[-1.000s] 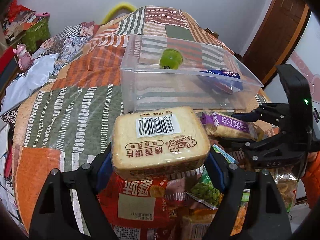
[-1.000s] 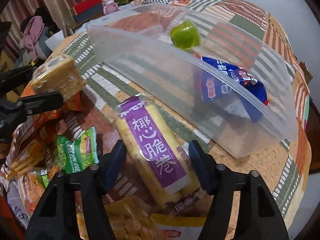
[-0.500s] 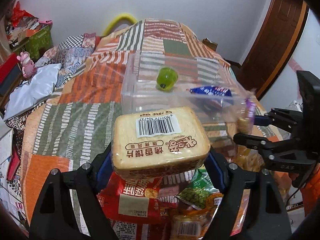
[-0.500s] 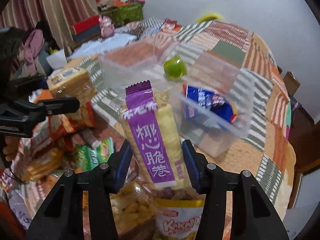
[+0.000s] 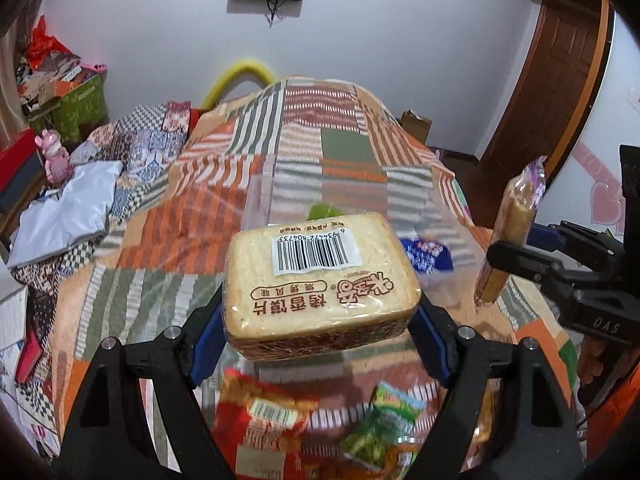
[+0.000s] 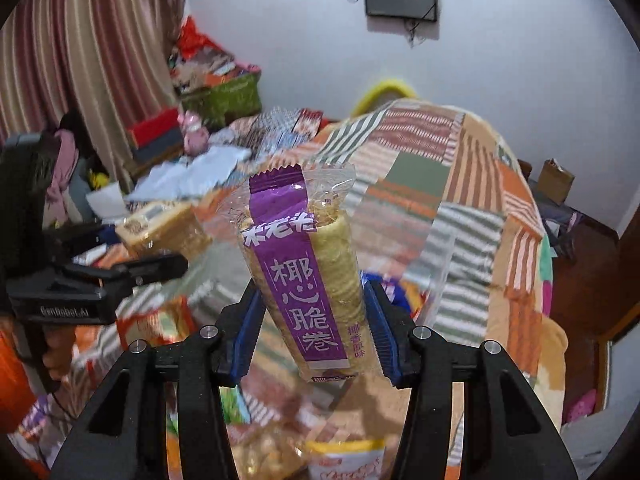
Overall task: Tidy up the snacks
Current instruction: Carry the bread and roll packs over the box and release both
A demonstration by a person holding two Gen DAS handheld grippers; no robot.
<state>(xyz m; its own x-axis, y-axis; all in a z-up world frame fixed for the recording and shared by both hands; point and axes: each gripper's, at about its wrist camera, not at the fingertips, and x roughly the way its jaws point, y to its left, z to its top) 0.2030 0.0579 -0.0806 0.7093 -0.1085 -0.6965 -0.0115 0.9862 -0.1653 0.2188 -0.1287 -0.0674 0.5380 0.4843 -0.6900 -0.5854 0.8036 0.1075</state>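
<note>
The toast pack [image 5: 320,280] carries a barcode label numbered 6 934472 804733, with brown print 烤香馍片, both upside down from the near side. The purple band on the roll pack [image 6: 304,280] reads 米老头 and 椰心脆卷. The left gripper's body [image 6: 64,304] is marked GenRobot.AI. The right gripper's body [image 5: 600,320] is marked DAS.

A lived-in bedroom at home is showing here: a patchwork quilt [image 5: 344,160] is covering the bed, striped curtains [image 6: 80,40] are hanging at one side, a wooden door [image 5: 560,80] is standing opposite, and boxes [image 5: 80,100], clothes [image 6: 60,168] and a pink toy [image 5: 56,158] are piling up by the wall.
</note>
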